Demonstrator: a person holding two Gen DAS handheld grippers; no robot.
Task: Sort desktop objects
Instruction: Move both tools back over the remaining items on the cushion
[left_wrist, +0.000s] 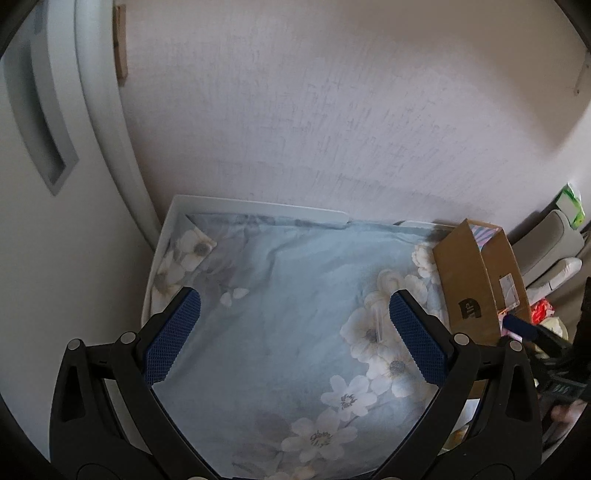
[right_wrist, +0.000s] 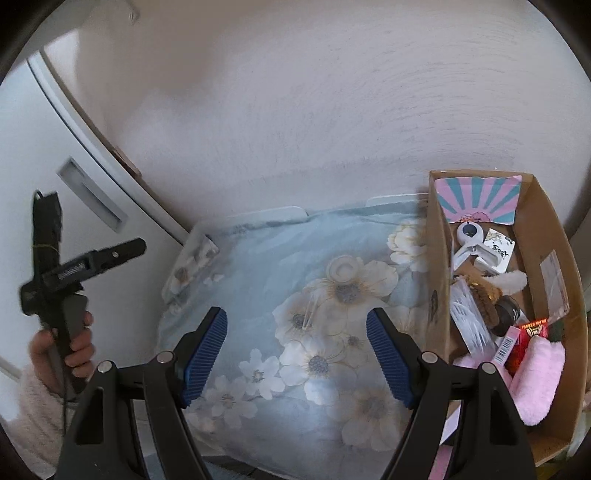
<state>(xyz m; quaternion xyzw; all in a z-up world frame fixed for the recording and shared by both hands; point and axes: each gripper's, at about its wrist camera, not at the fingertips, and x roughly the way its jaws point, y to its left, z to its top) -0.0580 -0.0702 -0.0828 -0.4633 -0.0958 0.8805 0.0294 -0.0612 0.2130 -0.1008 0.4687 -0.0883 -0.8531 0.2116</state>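
A table under a light blue floral cloth (left_wrist: 280, 332) fills both views. My left gripper (left_wrist: 295, 297) hangs open over the cloth with nothing between its blue pads. My right gripper (right_wrist: 295, 314) is open too, above the flower print. On the cloth ahead of it lie a small clear round piece (right_wrist: 345, 271) and a clear clip (right_wrist: 308, 314); the same clip (left_wrist: 378, 321) shows just inside the left gripper's right finger. A cardboard box (right_wrist: 437, 258) at the table's right holds several items: a white clip (right_wrist: 469, 240), a pink fluffy thing (right_wrist: 535, 380), a red pack (right_wrist: 532, 330).
A white cabinet door (left_wrist: 55, 147) with a recessed handle stands to the left, a pale wall (left_wrist: 332, 110) behind. A hand (right_wrist: 75, 347) in a fuzzy sleeve grips the left tool's black body (right_wrist: 55, 273). A striped pink card (right_wrist: 476, 199) leans in the box's far end.
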